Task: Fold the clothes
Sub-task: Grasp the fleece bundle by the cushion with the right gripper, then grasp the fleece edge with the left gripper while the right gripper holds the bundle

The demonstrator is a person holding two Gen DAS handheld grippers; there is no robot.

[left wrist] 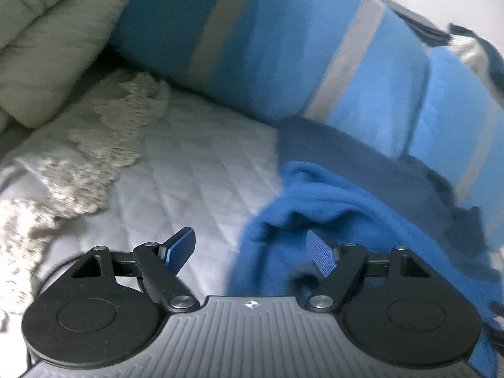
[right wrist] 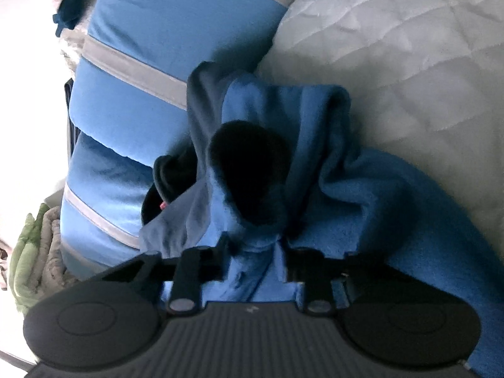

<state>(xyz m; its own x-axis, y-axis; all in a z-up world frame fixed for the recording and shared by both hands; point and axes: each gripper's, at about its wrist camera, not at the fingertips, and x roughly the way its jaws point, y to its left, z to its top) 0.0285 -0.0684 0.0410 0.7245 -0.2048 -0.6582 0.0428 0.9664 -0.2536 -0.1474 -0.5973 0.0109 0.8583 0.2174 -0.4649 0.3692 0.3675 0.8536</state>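
Observation:
A crumpled blue fleece garment (left wrist: 330, 208) lies on the white quilted bedcover (left wrist: 189, 163), against a blue pillow with grey stripes (left wrist: 267, 47). My left gripper (left wrist: 250, 252) stands open just above the garment's left edge; its right pad (left wrist: 321, 256) hovers over the fleece and nothing is pinched between the pads. In the right wrist view the same garment (right wrist: 393, 189) is bunched up, with a dark opening facing the camera. My right gripper (right wrist: 255, 261) is shut on a fold of it, and the cloth hides the fingertips.
A cream lace cloth (left wrist: 104, 145) and a cream pillow (left wrist: 53, 53) lie at the left. The striped pillow (right wrist: 141, 110) borders the garment, with a dark item (right wrist: 167, 176) tucked beside it. Green and grey folded cloths (right wrist: 34, 252) sit at the far left. Bare quilted bedcover (right wrist: 409, 63) spreads to the right.

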